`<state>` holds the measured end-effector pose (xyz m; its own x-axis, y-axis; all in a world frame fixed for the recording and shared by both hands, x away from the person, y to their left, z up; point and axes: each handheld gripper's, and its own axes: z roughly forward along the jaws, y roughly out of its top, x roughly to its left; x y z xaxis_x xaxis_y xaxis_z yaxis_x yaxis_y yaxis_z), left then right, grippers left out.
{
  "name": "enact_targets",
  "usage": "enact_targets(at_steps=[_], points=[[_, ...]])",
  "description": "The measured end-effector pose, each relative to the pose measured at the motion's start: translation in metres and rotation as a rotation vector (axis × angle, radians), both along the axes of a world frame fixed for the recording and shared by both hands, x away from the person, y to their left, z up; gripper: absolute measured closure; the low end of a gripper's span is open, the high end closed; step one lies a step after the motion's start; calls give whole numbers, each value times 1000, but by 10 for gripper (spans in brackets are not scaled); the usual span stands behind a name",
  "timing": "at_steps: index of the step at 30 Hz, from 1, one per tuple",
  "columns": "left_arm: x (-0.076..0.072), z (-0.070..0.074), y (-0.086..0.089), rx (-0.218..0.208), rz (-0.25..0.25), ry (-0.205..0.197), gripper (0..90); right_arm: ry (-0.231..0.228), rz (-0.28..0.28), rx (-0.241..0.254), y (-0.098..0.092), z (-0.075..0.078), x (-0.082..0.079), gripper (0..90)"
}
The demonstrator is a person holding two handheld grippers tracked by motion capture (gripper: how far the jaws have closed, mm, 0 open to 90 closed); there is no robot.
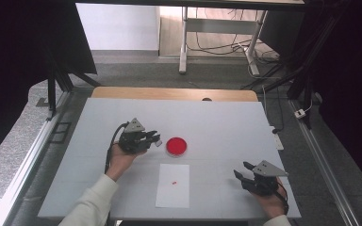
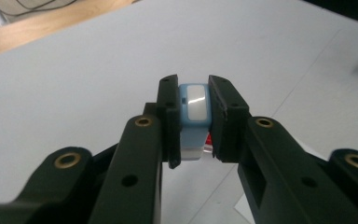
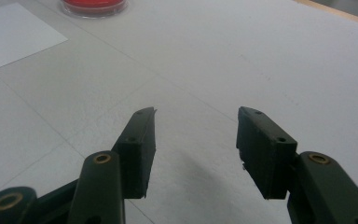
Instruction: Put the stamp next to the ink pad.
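Bare table lies open around my tools, its edges well away. The red-filled petri dish sits mid-table, with white paper bearing a small red speck at its 6 o'clock. My left tool, at the dish's 9 o'clock, clamps a small blue-and-white block. My right tool stands apart, empty, at 4 o'clock.

Stamp – small pale-blue block with a white, glossy top panel – sat upright, pinched between the left gripper's pads, top face toward that gripper's camera. In the high view it was held above the table, just left of the red dish – round, shallow, flat on the table.
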<state>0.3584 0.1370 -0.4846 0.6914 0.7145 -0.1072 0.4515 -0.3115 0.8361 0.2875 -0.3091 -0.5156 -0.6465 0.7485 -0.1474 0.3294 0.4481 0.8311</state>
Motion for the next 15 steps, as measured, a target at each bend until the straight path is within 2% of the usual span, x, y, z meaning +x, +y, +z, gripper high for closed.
enact_targets(at_steps=[2, 15], points=[[2, -4, -1, 7, 0, 11, 747, -3, -2, -12, 0, 0, 0, 465], [10, -21, -2, 54, 14, 58, 745, -4, 3, -11, 1, -1, 0, 463]])
